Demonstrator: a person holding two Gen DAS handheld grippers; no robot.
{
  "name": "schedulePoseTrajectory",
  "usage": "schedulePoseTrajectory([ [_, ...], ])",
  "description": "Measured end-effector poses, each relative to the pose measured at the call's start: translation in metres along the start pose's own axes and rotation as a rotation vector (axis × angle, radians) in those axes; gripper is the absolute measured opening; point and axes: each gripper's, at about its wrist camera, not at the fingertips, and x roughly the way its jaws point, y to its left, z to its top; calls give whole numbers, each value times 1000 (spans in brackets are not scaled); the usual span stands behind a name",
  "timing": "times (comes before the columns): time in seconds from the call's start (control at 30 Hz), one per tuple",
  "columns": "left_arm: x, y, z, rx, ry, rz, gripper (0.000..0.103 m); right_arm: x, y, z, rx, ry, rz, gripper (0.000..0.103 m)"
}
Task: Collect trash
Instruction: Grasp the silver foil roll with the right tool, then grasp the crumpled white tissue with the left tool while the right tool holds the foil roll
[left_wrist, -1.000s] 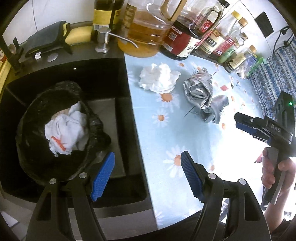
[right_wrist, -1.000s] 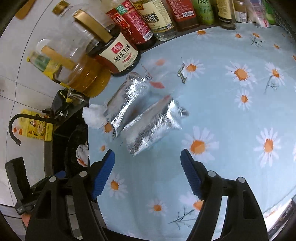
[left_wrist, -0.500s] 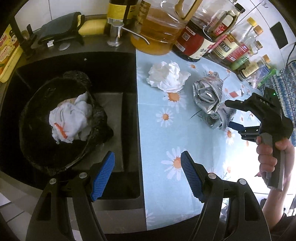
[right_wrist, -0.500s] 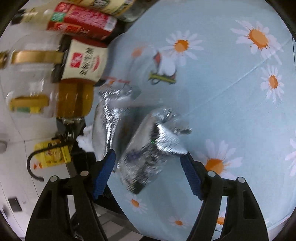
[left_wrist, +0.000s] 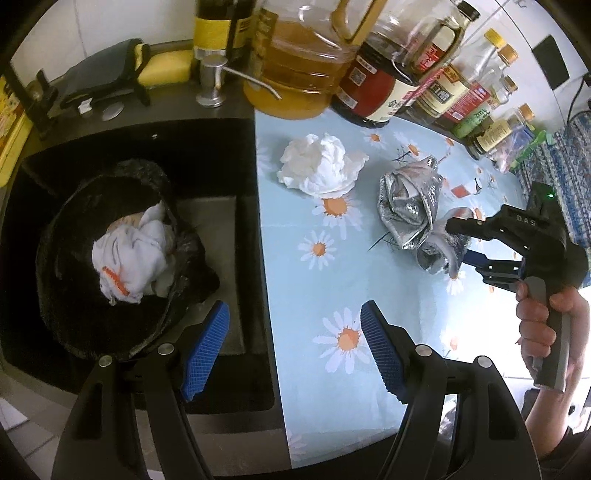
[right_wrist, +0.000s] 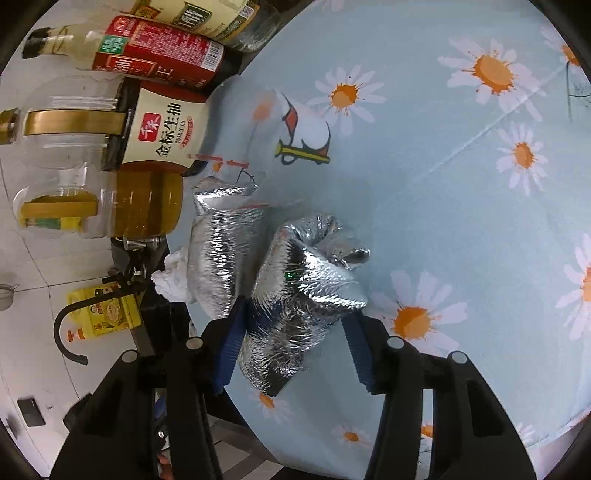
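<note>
A table (left_wrist: 354, 280) under a pale blue daisy-print cloth runs beside a sunken black sink (left_wrist: 207, 147). In the sink sits a black bin bag (left_wrist: 77, 295), open at the top, with crumpled white trash (left_wrist: 129, 258) already inside. Along the table's far edge stand a big clear jug of amber oil (left_wrist: 295, 74) and a row of sauce bottles (left_wrist: 454, 92).

On the cloth lie a crumpled white paper wad (left_wrist: 321, 166) near the sink edge and, apart from it, two crumpled silver foil pouches: the farther foil pouch (right_wrist: 218, 251) and the nearer foil pouch (right_wrist: 299, 295), touching each other.

The right hand-held gripper (right_wrist: 291, 343) straddles the nearer foil pouch, its jaws closing around it; the blue pads (right_wrist: 231, 347) look to be touching its sides. The left hand-held gripper (left_wrist: 295, 347) hovers over the sink edge with jaws spread and nothing between them.
</note>
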Motion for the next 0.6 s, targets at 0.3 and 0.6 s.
schedulePoseTrajectory([
  [0.3,5,-21,28,130,-6,13,72,-19,-3,-21,-17,-29,-5,52],
  [0.6,31,-44,61,240,-12,55,72,-43,-12,-48,-56,-67,-41,52],
])
